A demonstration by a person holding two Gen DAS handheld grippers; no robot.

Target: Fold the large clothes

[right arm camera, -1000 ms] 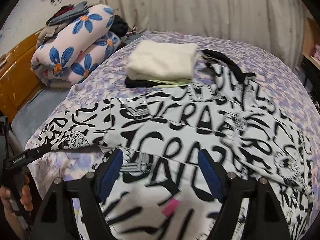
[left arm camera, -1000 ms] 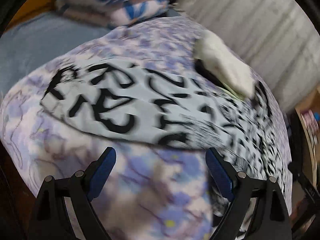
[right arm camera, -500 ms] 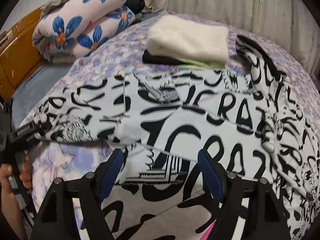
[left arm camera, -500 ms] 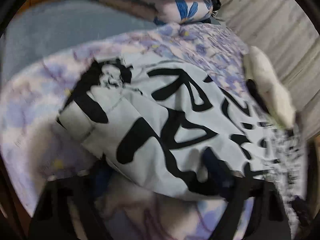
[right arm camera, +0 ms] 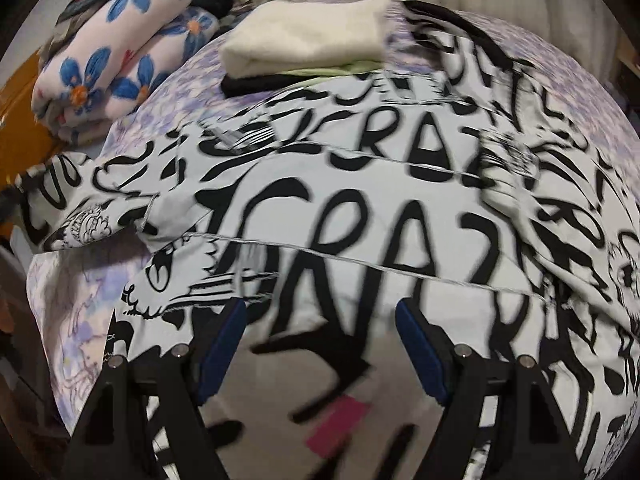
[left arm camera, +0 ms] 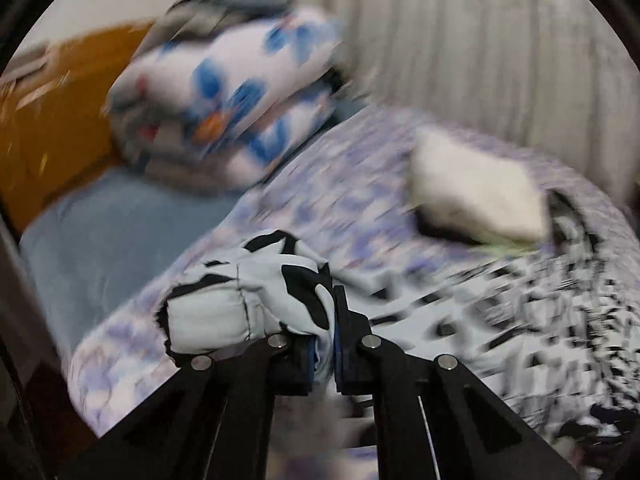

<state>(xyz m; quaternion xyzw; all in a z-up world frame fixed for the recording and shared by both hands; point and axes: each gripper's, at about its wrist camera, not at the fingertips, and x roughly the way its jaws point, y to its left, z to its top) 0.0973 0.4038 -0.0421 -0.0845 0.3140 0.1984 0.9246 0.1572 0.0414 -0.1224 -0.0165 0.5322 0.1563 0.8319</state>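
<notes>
A large white garment with black lettering (right arm camera: pixel 360 208) lies spread over the purple floral bed cover (right arm camera: pixel 80 312). My left gripper (left arm camera: pixel 326 344) is shut on the garment's sleeve end (left arm camera: pixel 240 300), which bunches up over the fingers and is lifted off the bed; the left wrist view is blurred. My right gripper (right arm camera: pixel 320 332) is open just above the garment's lower middle, its blue pads (right arm camera: pixel 222 340) on either side of the cloth. A pink tag (right arm camera: pixel 338 420) shows on the garment between the fingers.
A folded cream cloth on dark and green folded pieces (right arm camera: pixel 308 36) sits at the far side of the bed. A rolled blue-flower quilt (right arm camera: pixel 116 60) lies at the far left by an orange wooden headboard (left arm camera: pixel 52 120). A pale curtain (left arm camera: pixel 460 40) hangs behind.
My left gripper has gone down onto the sleeve end, shut on it and lifted it. My right gripper has moved forward and lower over the garment, staying open.
</notes>
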